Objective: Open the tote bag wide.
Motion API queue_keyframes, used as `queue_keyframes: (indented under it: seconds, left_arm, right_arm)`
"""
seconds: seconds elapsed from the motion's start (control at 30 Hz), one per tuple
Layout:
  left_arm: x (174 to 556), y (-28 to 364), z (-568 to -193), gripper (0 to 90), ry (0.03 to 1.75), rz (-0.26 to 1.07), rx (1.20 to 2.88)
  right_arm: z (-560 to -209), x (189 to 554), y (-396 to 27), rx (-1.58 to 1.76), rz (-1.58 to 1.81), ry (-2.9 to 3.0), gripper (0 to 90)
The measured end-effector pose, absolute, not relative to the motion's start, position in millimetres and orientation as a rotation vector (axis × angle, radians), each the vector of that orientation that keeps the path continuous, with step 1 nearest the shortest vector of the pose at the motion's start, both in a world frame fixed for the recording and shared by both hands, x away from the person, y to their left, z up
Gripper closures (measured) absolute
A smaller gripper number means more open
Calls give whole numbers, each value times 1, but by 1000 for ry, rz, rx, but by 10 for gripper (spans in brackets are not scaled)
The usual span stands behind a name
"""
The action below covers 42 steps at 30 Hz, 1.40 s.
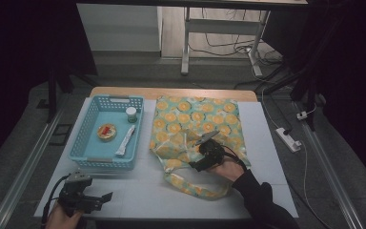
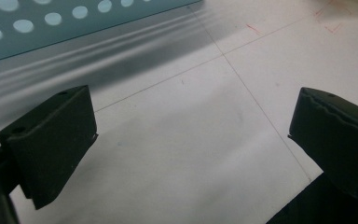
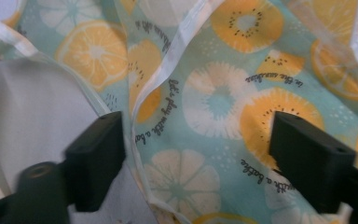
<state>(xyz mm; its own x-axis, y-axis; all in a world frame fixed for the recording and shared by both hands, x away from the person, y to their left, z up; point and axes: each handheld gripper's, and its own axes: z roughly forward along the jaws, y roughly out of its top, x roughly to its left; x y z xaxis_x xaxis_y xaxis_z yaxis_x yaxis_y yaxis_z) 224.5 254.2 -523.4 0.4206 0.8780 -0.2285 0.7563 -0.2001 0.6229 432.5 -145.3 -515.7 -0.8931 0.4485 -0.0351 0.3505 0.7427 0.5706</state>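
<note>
A citrus-print tote bag (image 1: 195, 126) lies flat on the white table mat (image 1: 267, 157), its far edge close to the mat's far edge and its handle loop (image 1: 190, 183) spilling toward the person. The right gripper (image 1: 205, 155) sits low over the bag's near left part, by the mouth. In the right gripper view its jaws stand apart with the printed fabric (image 3: 214, 102) and a white-trimmed hem (image 3: 168, 70) between them; the pads do not press on the cloth (nothing is gripped).

Just left of the bag, with a narrow strip of mat between, stands a blue plastic basket (image 1: 88, 143) holding a round tin (image 1: 106, 132), a small jar (image 1: 131, 114) and a tube (image 1: 125, 140).

The left gripper (image 1: 100, 198) rests near the mat's near left corner, jaws wide and empty over bare mat, the basket wall (image 2: 51, 23) just ahead. Open mat lies right of the bag and along the near edge.
</note>
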Motion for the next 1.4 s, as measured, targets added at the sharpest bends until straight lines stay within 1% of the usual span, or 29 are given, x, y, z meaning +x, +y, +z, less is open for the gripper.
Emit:
queue_keyframes:
  seconds: [0.1, 0.33, 0.4, 0.47, 0.5, 0.63, 0.7, 0.73, 0.83, 0.9, 0.97, 1.0, 1.03, 1.1, 1.23, 1.4]
  left_arm:
    - [225, 254, -523, 9, 1380, 229, 2001]
    - [225, 254, -524, 11, 1379, 231, 2004]
    - [225, 254, -524, 11, 1379, 232, 2005]
    - [225, 254, -524, 11, 1379, 232, 2005]
    - [225, 254, -524, 11, 1379, 231, 2005]
    - [225, 254, -524, 12, 1379, 232, 2006]
    - [225, 254, -524, 12, 1378, 232, 2005]
    - [225, 254, -524, 12, 1378, 231, 2005]
    - [225, 254, -524, 12, 1380, 232, 2006]
    - [225, 254, -524, 13, 1379, 232, 2006]
    - [225, 253, -524, 13, 1379, 233, 2008]
    - [225, 253, -524, 13, 1377, 234, 2009]
    - [225, 253, -524, 13, 1377, 234, 2009]
    - [225, 253, -524, 13, 1381, 232, 2008]
    - [225, 253, -524, 13, 1381, 230, 2008]
    - [225, 253, -524, 13, 1381, 230, 2009]
  right_arm:
    - [-516, 433, -145, 628, 827, 2782, 366]
    - [-514, 437, -148, 610, 845, 2787, 709]
    - [-513, 439, -148, 607, 840, 2787, 761]
    - [-513, 441, -150, 620, 839, 2786, 763]
    - [-513, 442, -151, 617, 845, 2781, 738]
    - [-514, 443, -155, 641, 836, 2758, 549]
    - [-515, 444, -159, 654, 861, 2776, 513]
    - [-516, 443, -160, 650, 867, 2779, 516]
    - [-516, 439, -160, 622, 875, 2789, 589]
    - [-516, 438, -160, 618, 895, 2794, 691]
    - [-516, 438, -160, 616, 890, 2784, 830]
    - [-516, 438, -160, 615, 892, 2782, 877]
    - [-516, 440, -160, 613, 893, 2784, 894]
    - [-516, 442, -160, 633, 895, 2801, 900]
    - [-513, 445, -160, 656, 901, 2814, 900]
    - [-501, 446, -161, 660, 976, 2787, 900]
